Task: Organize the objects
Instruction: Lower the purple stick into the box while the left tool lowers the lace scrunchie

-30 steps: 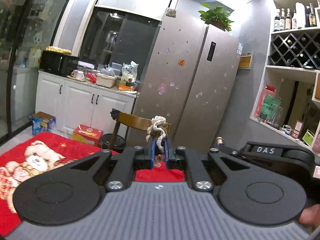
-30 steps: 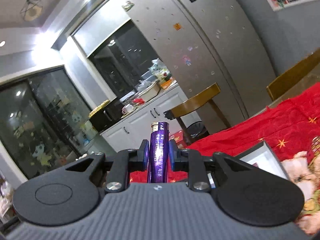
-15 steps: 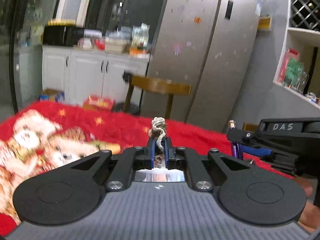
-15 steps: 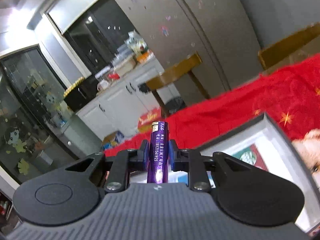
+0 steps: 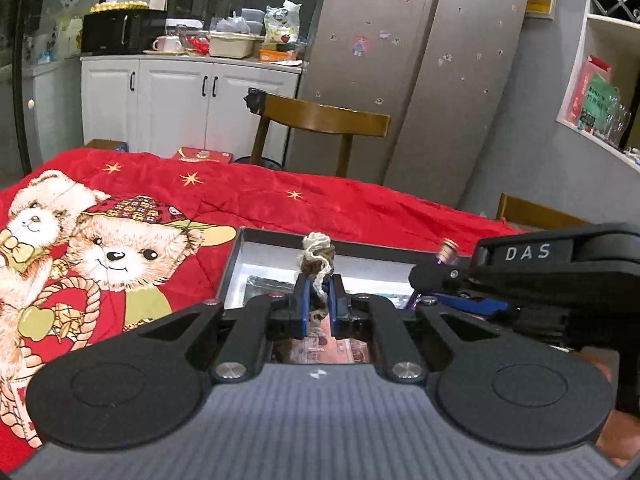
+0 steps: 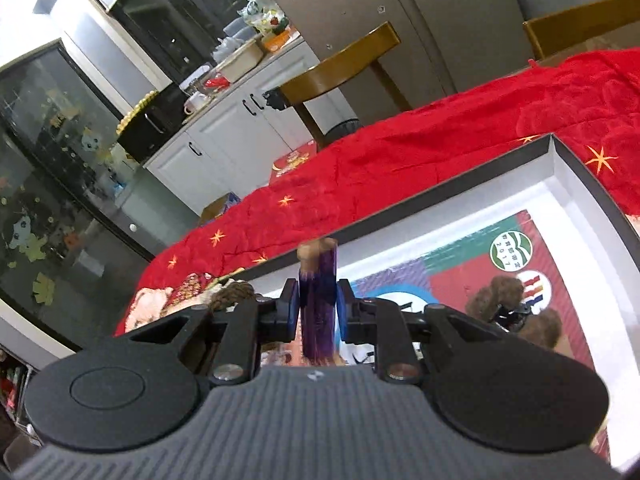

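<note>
Purple tube between right gripper pads

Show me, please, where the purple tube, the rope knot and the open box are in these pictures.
purple tube (image 6: 319, 312), right wrist view, middle of its body between the jaws.
rope knot (image 5: 316, 258), left wrist view, brown and white bundle above the jaws.
open box (image 6: 440, 184), right wrist view, dark far rim.

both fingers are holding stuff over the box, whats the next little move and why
Probably lower a bit more, then release. The left gripper pinches a rope bundle and the right gripper a purple tube, both above the open box, not yet resting inside.
</note>
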